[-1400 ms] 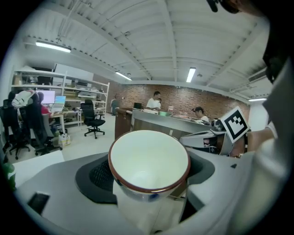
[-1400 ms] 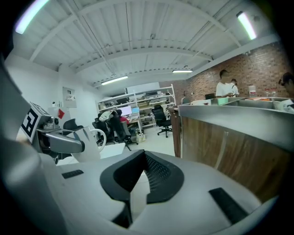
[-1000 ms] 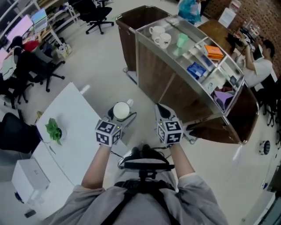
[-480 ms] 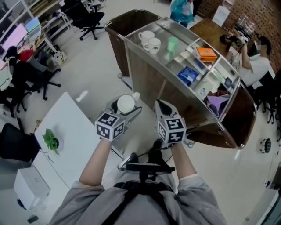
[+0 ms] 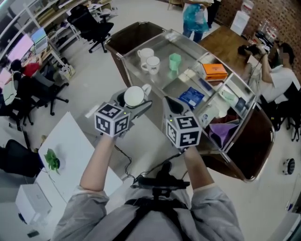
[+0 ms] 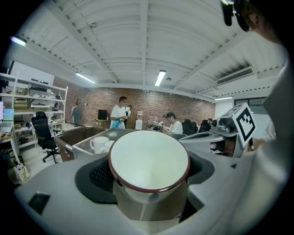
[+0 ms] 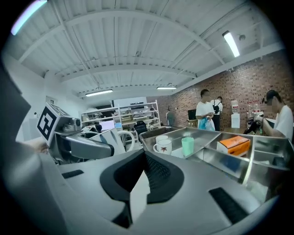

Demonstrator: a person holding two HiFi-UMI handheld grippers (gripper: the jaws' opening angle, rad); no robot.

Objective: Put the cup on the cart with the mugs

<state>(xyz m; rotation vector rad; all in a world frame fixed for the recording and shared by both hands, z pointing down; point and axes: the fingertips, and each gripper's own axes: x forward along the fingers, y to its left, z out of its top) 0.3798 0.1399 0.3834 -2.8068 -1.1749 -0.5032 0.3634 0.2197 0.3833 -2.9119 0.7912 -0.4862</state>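
A white cup (image 5: 134,95) with a dark red rim sits upright between the jaws of my left gripper (image 5: 134,106), which is shut on its sides. In the left gripper view the cup (image 6: 149,160) fills the middle. It hangs in the air just short of the cart's steel top tray (image 5: 162,77). Two white mugs (image 5: 148,58) stand at the tray's far left corner, with a green cup (image 5: 175,60) beside them. My right gripper (image 5: 170,104) is alongside, its pads (image 7: 154,172) pressed together with nothing in them. From it I see the mugs (image 7: 161,145) ahead.
The cart's other compartments hold an orange box (image 5: 214,70), a blue packet (image 5: 190,96) and small items. A person in teal (image 5: 195,14) stands behind the cart; another sits at a desk (image 5: 277,61). A white table (image 5: 70,150) and office chairs (image 5: 91,23) are at left.
Both grippers have risen and moved forward toward the cart, the left still carrying the cup. The cart's top tray now lies closer under them.
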